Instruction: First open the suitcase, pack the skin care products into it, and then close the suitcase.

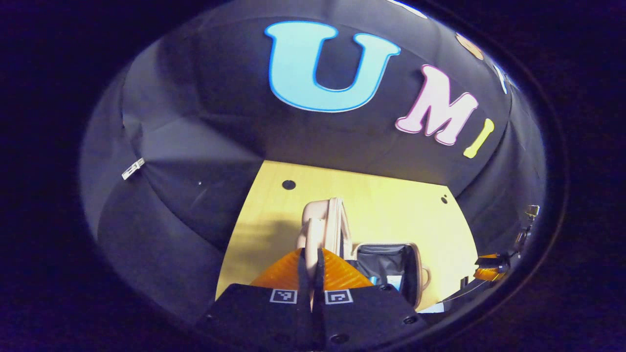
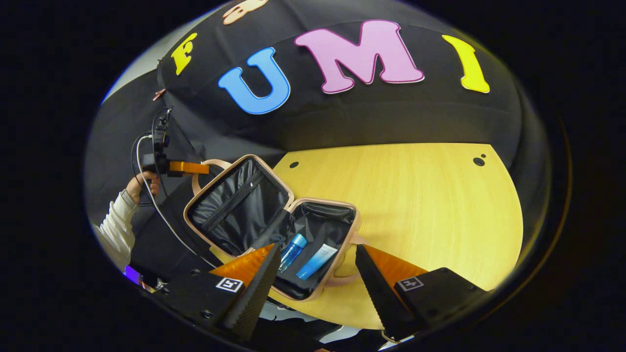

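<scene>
While suitcase (image 2: 274, 220) lies open, lid upright, left gripper (image 1: 311, 274) clenched empty, right gripper (image 2: 313, 274) released.

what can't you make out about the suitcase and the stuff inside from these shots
- Right gripper view: the suitcase front corner sits behind a finger, so part of its floor is hidden.
- The bottle and tube labels are too small to tell.
- Left gripper view: the left gripper blocks the suitcase's near side.
</scene>
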